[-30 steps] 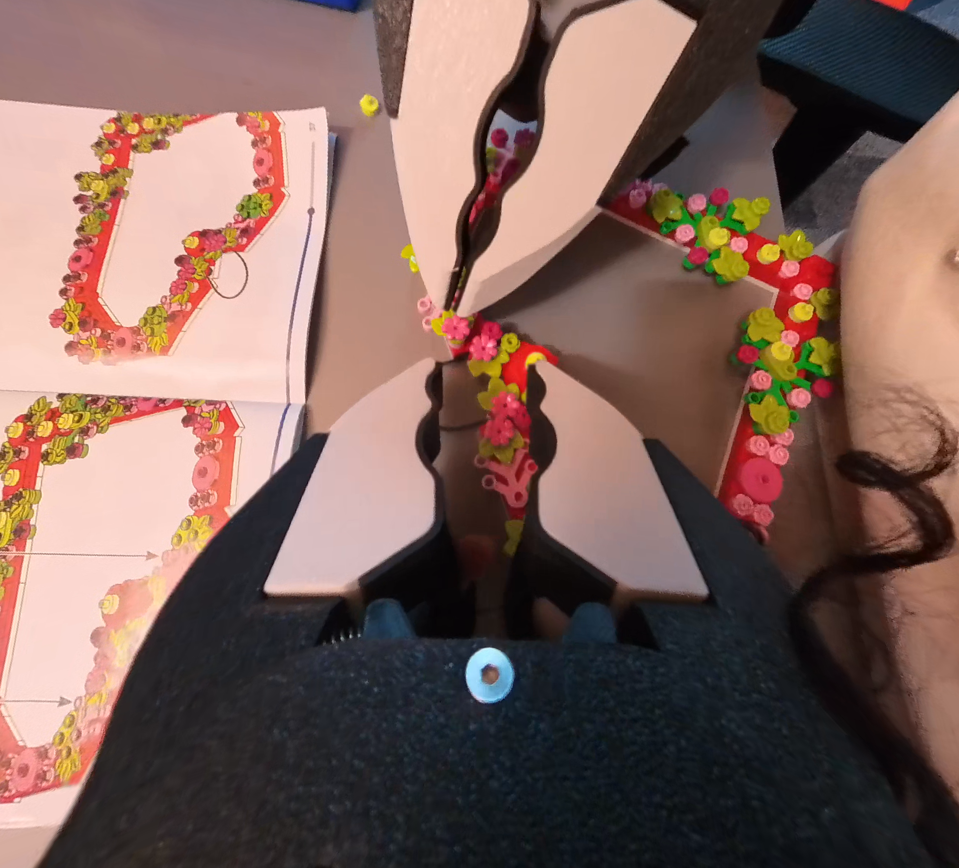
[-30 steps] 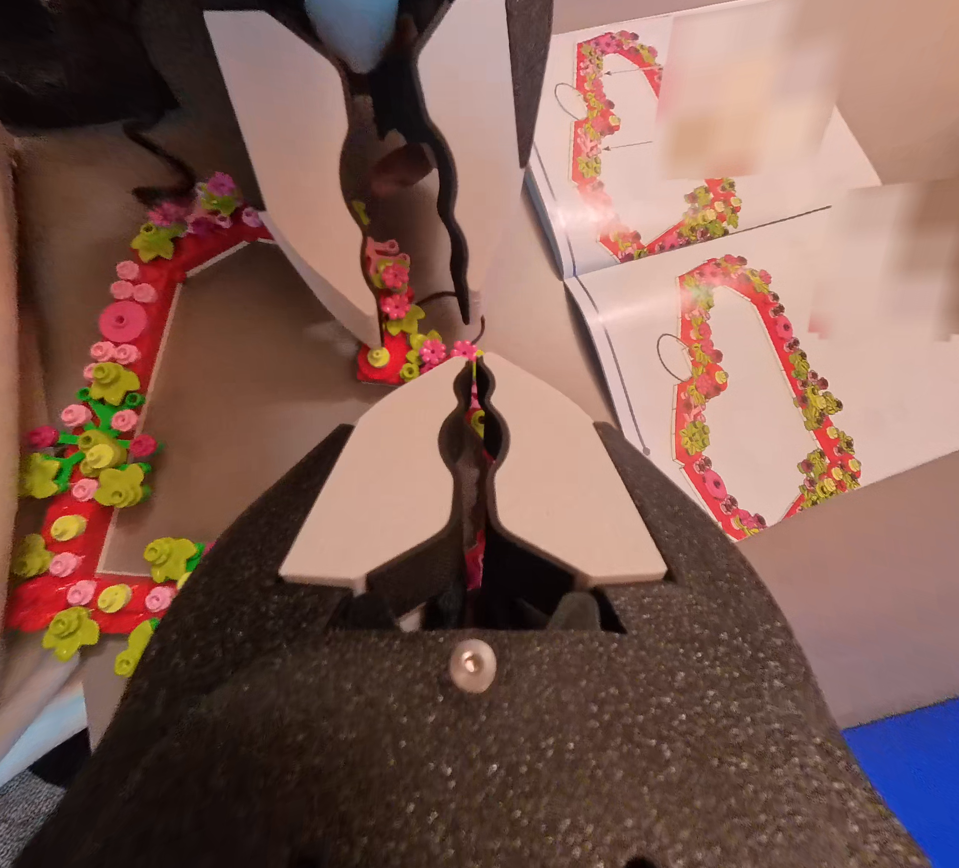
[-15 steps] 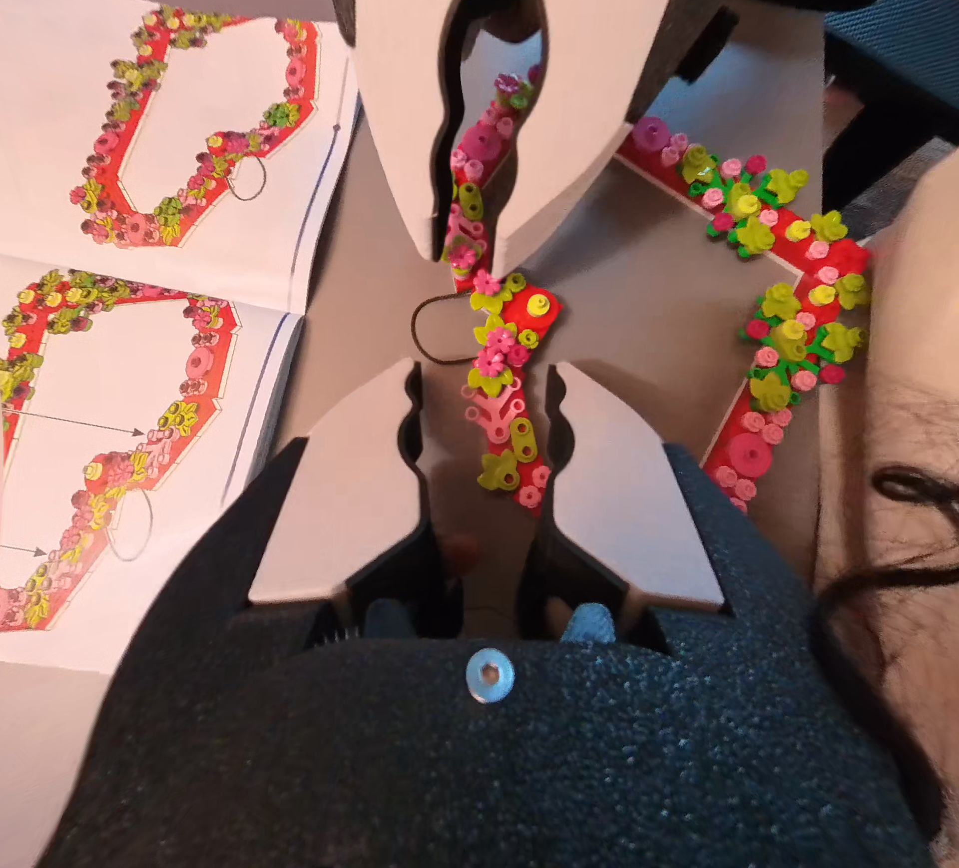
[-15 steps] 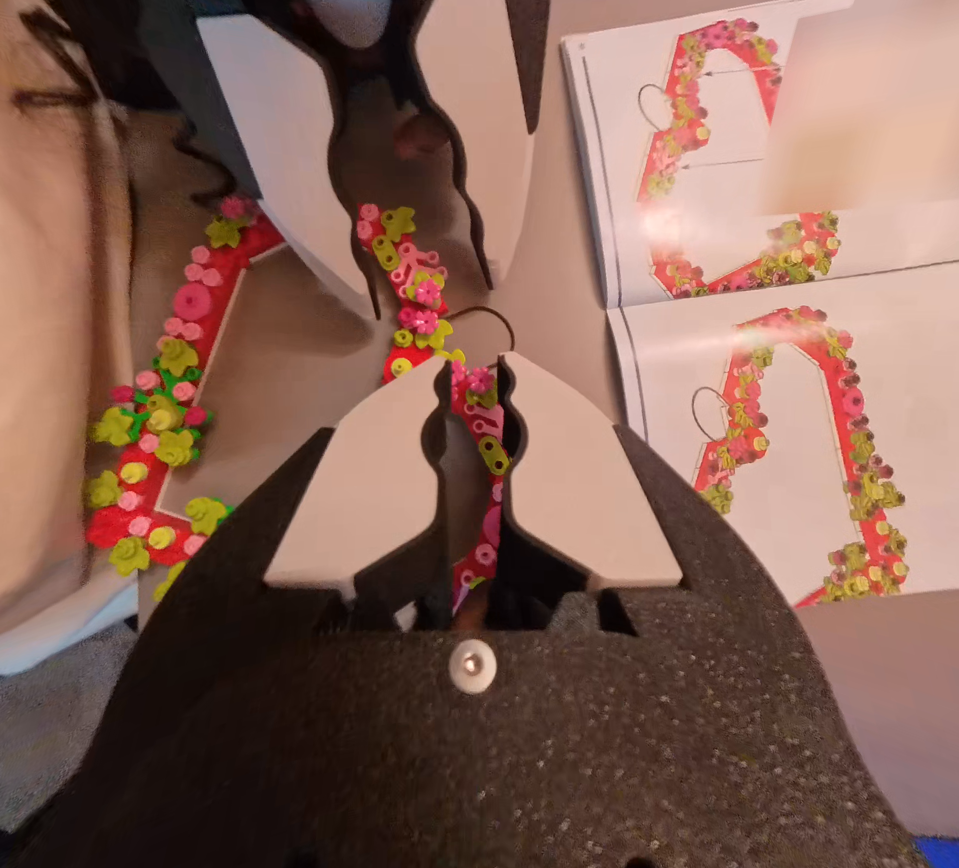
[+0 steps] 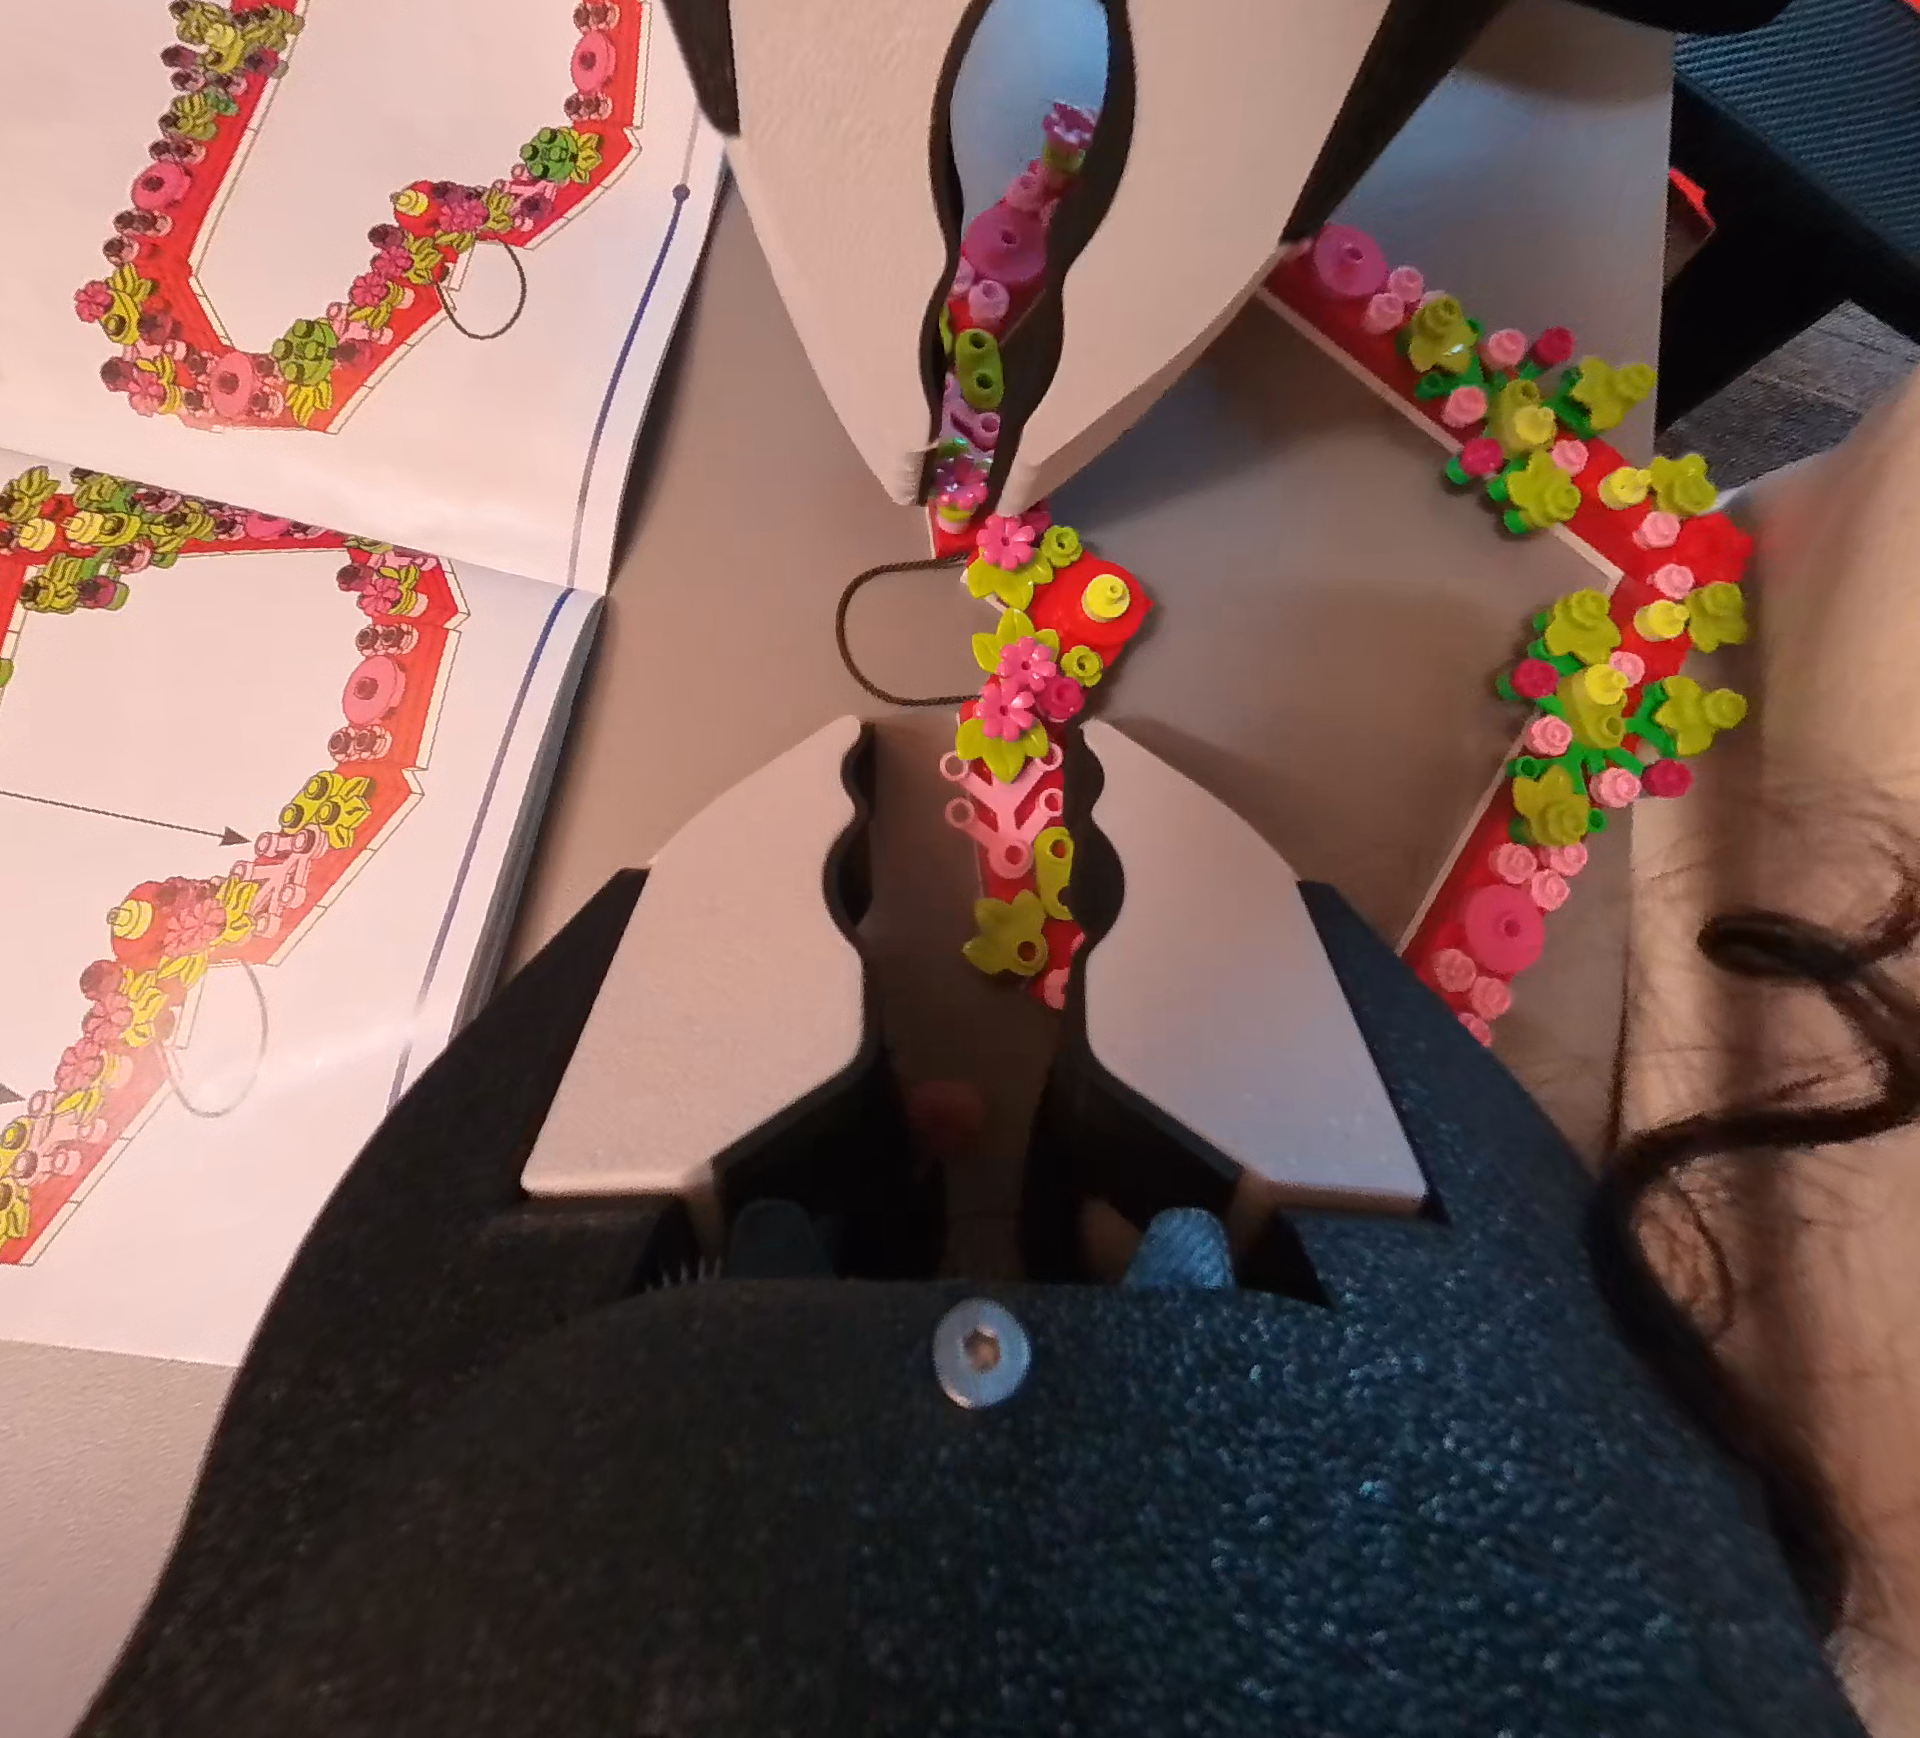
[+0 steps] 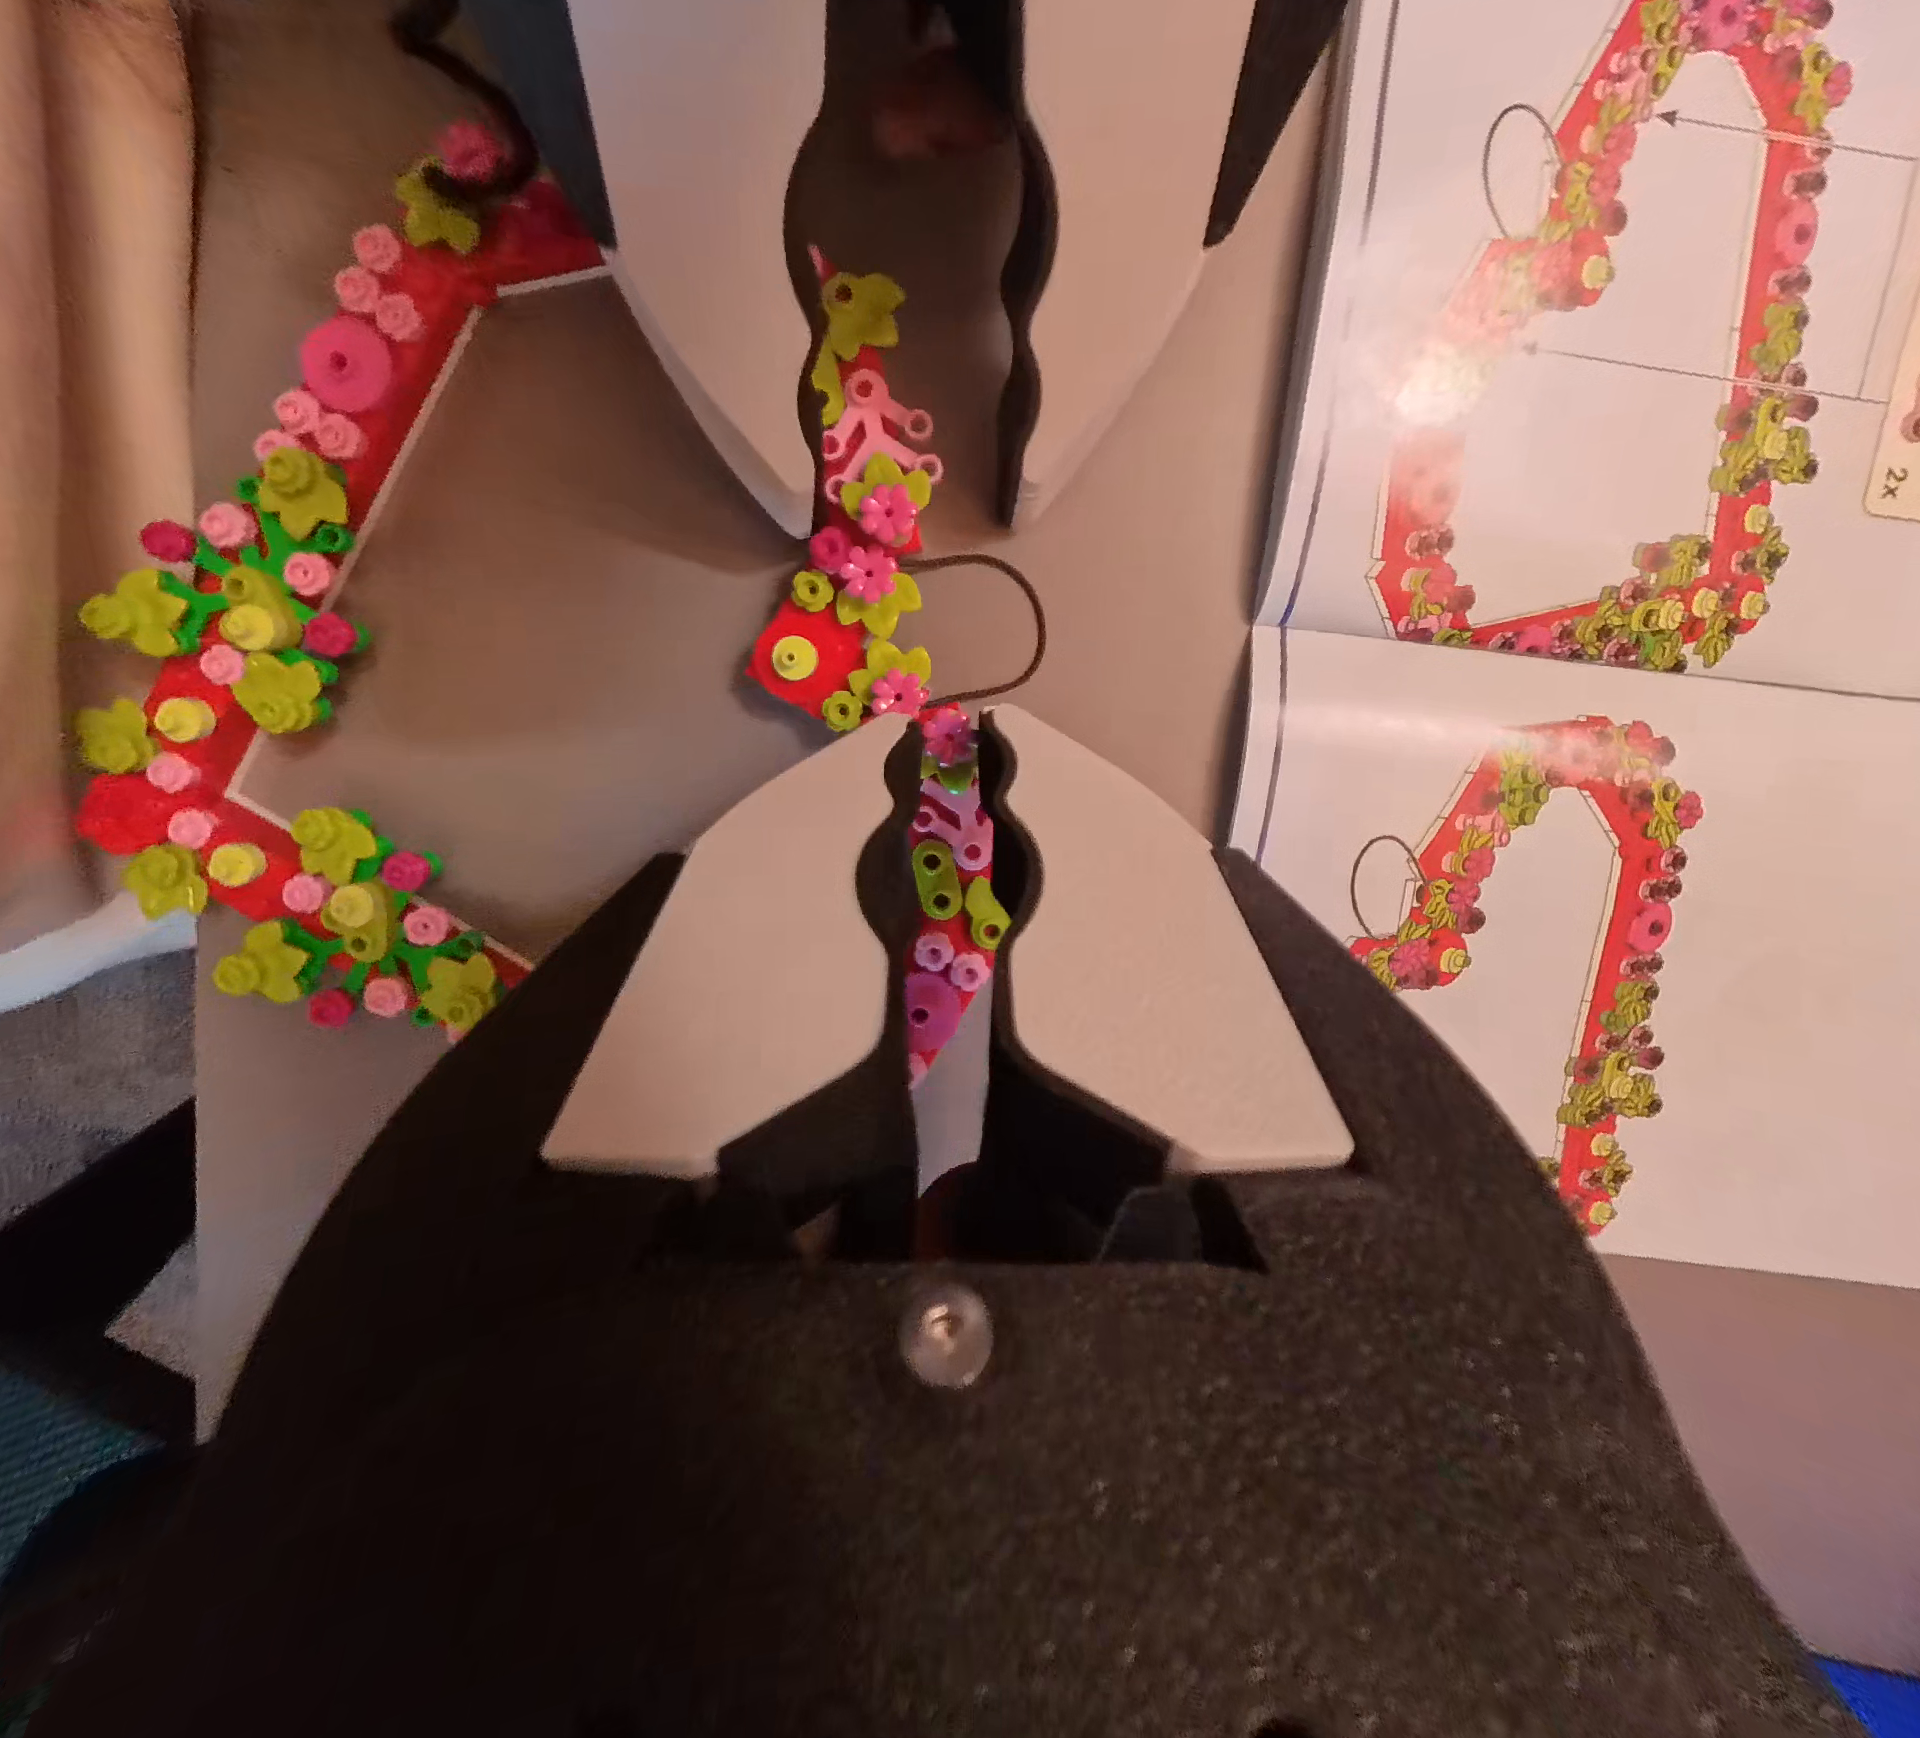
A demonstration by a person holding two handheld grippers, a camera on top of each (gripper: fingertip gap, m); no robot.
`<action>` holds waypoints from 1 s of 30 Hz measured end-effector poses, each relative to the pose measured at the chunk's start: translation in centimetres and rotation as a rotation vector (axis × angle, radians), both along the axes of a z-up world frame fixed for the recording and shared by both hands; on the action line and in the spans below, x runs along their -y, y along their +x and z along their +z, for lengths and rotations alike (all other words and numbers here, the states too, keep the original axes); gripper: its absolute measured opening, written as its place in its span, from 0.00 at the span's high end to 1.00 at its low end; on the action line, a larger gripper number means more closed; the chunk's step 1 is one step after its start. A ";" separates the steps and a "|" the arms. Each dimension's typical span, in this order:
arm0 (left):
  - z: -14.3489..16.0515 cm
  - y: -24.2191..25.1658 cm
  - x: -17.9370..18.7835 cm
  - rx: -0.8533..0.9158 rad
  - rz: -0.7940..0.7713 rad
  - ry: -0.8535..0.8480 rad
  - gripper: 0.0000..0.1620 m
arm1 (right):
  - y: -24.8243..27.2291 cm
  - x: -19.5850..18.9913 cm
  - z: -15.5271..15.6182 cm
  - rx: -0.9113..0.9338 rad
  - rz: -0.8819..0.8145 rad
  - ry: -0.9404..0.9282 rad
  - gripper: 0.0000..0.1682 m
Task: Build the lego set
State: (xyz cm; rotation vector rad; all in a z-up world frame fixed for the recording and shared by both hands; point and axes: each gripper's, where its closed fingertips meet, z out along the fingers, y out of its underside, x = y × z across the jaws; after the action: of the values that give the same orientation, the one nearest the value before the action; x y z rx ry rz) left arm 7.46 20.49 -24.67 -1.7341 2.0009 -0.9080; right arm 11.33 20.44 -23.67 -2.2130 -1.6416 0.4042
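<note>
The left gripper (image 5: 971,743) has opened since a second ago; the flower frame (image 5: 1023,649) lies free between its jaws. Opposite, the right gripper (image 6: 945,732) stays clamped on the frame's far side. Probably the left one is re-gripping.

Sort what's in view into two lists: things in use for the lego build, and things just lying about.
In use:
- red flower frame, one piece
- left hand-held gripper, open around it
- right hand-held gripper, shut on it
- thin dark loop on the frame
- open instruction booklet

Lying about:
- black chair beyond the table edge
</note>
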 end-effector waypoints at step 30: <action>-0.1 0.0 -0.1 0.001 0.002 0.041 0.80 | -0.2 0.2 1.5 -0.074 -0.045 -0.034 0.89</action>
State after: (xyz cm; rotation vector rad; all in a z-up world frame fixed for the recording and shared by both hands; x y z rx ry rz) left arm 7.43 20.56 -24.73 -1.7132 2.0029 -0.8601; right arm 11.13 20.26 -22.16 -2.2273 -1.5546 0.4989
